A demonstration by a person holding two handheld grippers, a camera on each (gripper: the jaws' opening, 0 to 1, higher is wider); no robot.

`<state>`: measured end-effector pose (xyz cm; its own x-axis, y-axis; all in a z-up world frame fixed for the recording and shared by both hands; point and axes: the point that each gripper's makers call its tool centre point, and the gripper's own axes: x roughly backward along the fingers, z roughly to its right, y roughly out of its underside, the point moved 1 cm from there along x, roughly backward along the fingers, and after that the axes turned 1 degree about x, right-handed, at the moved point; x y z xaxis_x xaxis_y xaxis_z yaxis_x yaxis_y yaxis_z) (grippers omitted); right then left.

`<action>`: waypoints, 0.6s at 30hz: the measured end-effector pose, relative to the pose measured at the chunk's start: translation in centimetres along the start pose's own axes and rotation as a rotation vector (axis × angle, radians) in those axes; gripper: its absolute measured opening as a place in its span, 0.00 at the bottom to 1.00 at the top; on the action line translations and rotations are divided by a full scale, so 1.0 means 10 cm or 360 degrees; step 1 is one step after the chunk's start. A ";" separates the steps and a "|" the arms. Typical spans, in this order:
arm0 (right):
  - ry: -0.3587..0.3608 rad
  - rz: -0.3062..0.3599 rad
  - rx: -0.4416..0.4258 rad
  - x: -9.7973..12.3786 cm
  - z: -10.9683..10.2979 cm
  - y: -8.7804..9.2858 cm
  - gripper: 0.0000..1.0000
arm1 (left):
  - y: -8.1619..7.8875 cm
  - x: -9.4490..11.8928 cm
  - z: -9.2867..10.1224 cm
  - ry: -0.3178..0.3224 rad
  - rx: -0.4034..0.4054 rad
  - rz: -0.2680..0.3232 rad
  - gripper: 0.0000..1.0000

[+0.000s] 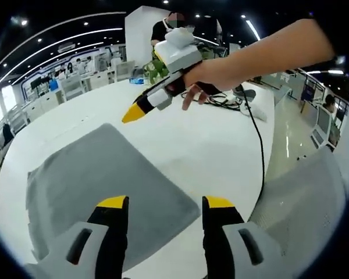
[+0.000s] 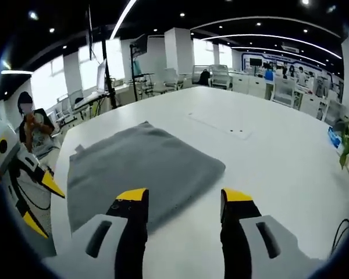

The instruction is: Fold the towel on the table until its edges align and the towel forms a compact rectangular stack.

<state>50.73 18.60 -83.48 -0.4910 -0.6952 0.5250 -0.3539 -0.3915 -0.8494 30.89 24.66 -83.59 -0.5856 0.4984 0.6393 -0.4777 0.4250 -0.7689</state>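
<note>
Towel (image 1: 110, 189) flat on table (image 1: 209, 139), tongs (image 1: 164, 203) parted

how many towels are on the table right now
1: a grey towel, lying flat and spread on the white table in front of both grippers; in the left gripper view it sits lower left. No others visible.

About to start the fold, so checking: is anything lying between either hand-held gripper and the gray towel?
Nothing visible does. The towel lies flat on the white table, directly ahead of the open right hand-held gripper and the open left hand-held gripper. A black cable runs off to one side.
</note>
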 end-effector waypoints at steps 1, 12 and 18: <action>0.0008 -0.0002 0.0029 0.00 -0.01 0.01 0.36 | 0.00 -0.01 0.00 0.0001 0.0005 -0.0003 0.55; 0.0013 -0.0045 -0.0036 -0.31 0.16 0.09 0.38 | 0.07 -0.09 0.05 0.0066 0.0009 -0.0058 0.60; 0.0033 -0.0094 -0.0108 -0.28 0.17 0.20 0.29 | 0.05 -0.15 0.14 0.0118 -0.0017 -0.0066 0.55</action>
<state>52.76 18.76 -86.76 -0.4837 -0.6591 0.5758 -0.4356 -0.3893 -0.8116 30.63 23.11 -84.91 -0.5153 0.5344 0.6700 -0.4933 0.4543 -0.7418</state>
